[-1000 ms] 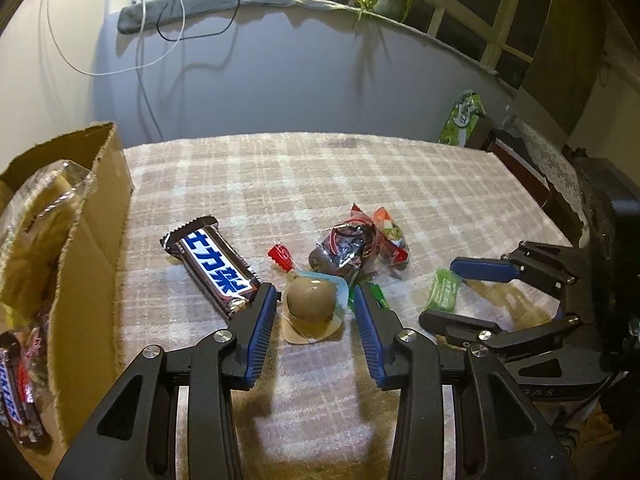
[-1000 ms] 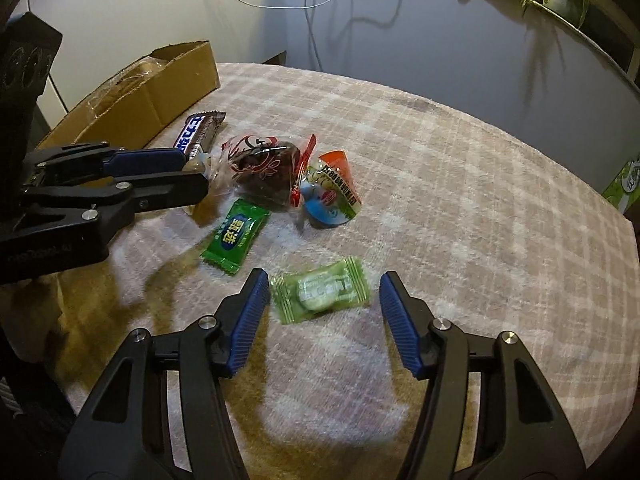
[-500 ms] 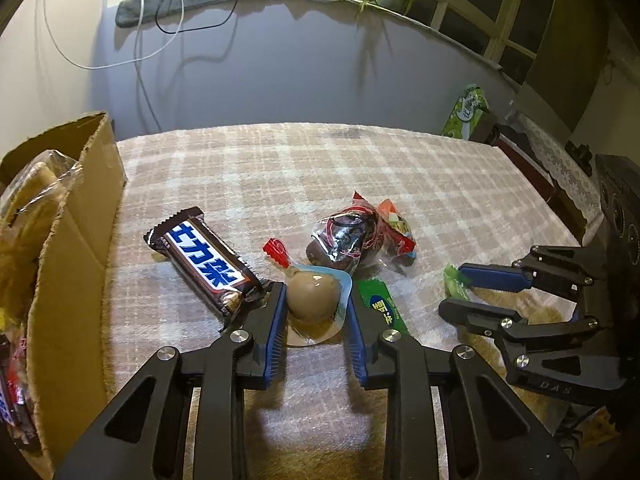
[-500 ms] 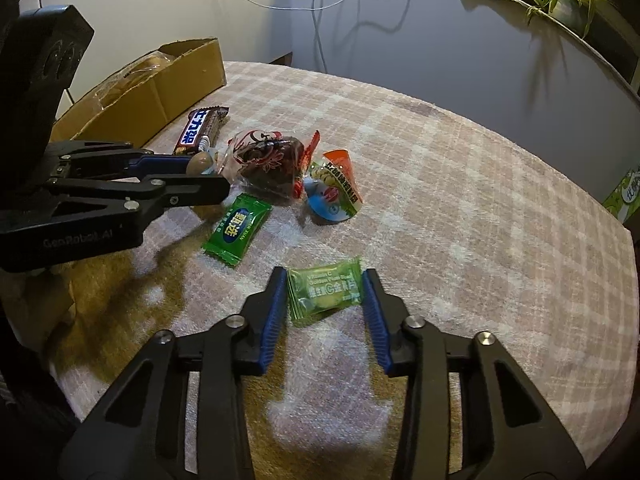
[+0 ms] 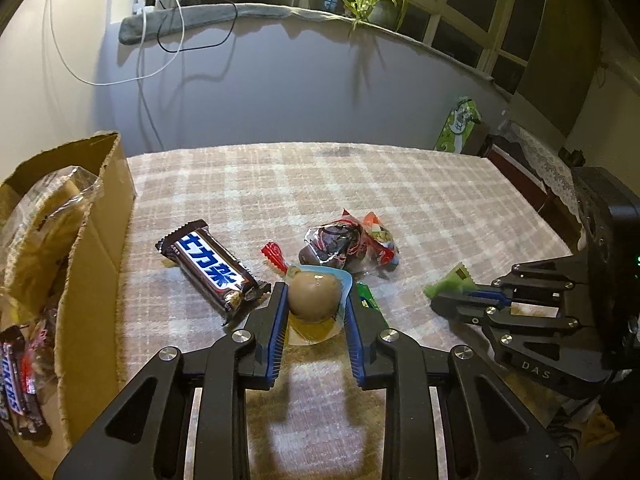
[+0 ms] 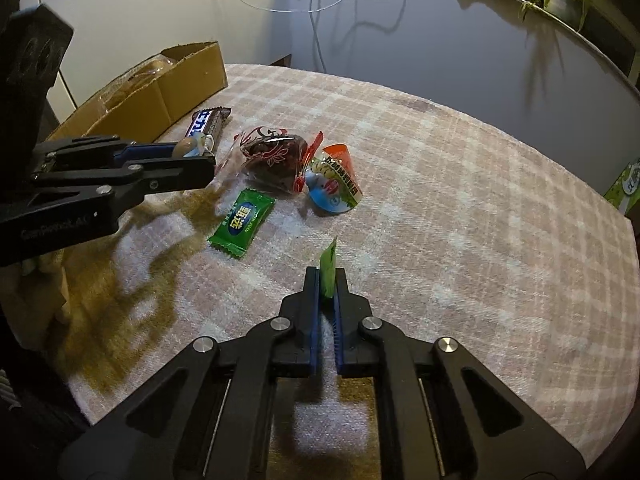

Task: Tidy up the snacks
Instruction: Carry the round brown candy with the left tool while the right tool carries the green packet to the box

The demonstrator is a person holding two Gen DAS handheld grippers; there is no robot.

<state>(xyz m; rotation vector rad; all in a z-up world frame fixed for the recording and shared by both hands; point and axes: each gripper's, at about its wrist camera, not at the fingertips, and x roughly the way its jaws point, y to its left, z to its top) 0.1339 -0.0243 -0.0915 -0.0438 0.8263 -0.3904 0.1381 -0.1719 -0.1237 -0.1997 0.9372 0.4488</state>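
Your left tool (image 5: 314,300) is clamped on the brown jelly cup (image 5: 314,294), pads against both sides, low over the checked table (image 5: 400,184). Your right tool (image 6: 327,280) is pinched narrow on the pale green candy (image 6: 329,266), wrapper standing edge-up between the pads. On the table: chocolate bar (image 5: 212,268) beside the cup, dark green candy (image 6: 242,222), red-wrapped snack (image 6: 276,156), cone-shaped packet (image 6: 334,184). Cardboard box (image 5: 96,240) at far left, snacks inside.
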